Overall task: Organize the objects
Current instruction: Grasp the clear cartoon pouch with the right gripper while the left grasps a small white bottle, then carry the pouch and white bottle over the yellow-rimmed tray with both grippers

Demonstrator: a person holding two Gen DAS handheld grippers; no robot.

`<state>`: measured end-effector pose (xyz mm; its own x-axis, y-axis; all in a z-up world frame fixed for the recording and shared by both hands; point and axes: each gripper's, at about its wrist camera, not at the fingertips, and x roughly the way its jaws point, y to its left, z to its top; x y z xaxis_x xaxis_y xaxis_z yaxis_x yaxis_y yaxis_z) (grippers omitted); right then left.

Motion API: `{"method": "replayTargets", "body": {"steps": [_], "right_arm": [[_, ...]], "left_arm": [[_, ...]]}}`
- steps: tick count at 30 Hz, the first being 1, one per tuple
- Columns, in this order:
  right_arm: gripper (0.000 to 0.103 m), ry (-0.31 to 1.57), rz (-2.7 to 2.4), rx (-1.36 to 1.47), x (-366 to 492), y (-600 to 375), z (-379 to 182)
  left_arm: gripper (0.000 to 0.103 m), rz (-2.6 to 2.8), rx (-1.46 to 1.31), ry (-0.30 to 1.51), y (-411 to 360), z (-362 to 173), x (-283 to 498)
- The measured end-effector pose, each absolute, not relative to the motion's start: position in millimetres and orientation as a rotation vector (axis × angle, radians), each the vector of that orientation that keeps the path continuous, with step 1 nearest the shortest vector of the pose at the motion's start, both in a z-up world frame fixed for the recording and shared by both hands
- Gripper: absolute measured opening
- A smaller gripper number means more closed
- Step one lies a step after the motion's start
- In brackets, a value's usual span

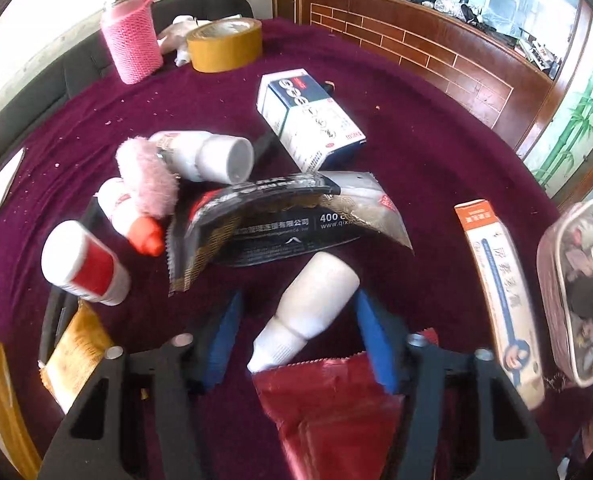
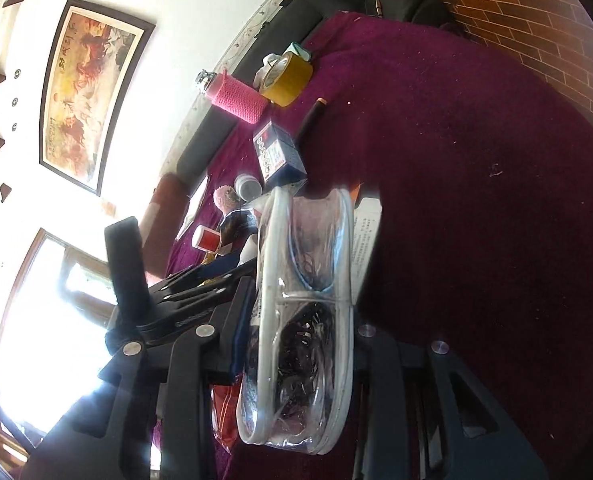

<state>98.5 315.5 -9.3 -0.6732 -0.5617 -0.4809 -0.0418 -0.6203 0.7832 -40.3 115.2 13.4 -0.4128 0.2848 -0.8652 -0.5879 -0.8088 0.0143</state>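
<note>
Centrally, a round table [image 1: 436,152] draped in maroon cloth is shown, bounded by a wood-panelled wall [image 1: 436,52] and a dark sofa [image 1: 84,68]. A white bottle [image 1: 312,304] is seen lying between the blue pads [image 1: 224,340] of the left gripper [image 1: 296,336], long axis diagonal, neck toward the camera; pad contact cannot be told. A clear pouch [image 2: 304,320] is clamped edge-on by the right gripper [image 2: 296,312], above the cloth.
</note>
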Motion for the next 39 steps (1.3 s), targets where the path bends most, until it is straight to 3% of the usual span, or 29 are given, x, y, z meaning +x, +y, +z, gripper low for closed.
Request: {"method": "replayTargets", "body": {"steps": [2,3,7,13,25,33,39], "right_arm": [[0.030,-1.154,-2.331,1.065,97,313,-13],[0.030,-1.150,-2.316,1.061,96,311,-14],[0.030,-1.115,-2.318,1.075,96,303,-12],[0.030,-1.058,-2.329,1.071,96,283,6],[0.030,-0.713,-2.184,1.110,71,132,62],[0.030,-0.521,-2.003,1.193,44,-7,60],[0.030,-0.478,-1.954,1.318,9,-85,27]], "left_arm": [[0.027,2.231,-1.280,0.424,119,15,-39],[0.021,2.229,-1.286,0.424,119,16,-39],[0.021,2.244,-1.260,0.365,110,23,-34],[0.021,2.308,-1.137,0.120,56,65,-18],[0.022,2.499,-0.972,-0.215,-149,137,48],[0.022,2.574,-1.209,-0.271,-261,110,57],[0.022,2.545,-1.409,-0.329,-281,58,10]]}}
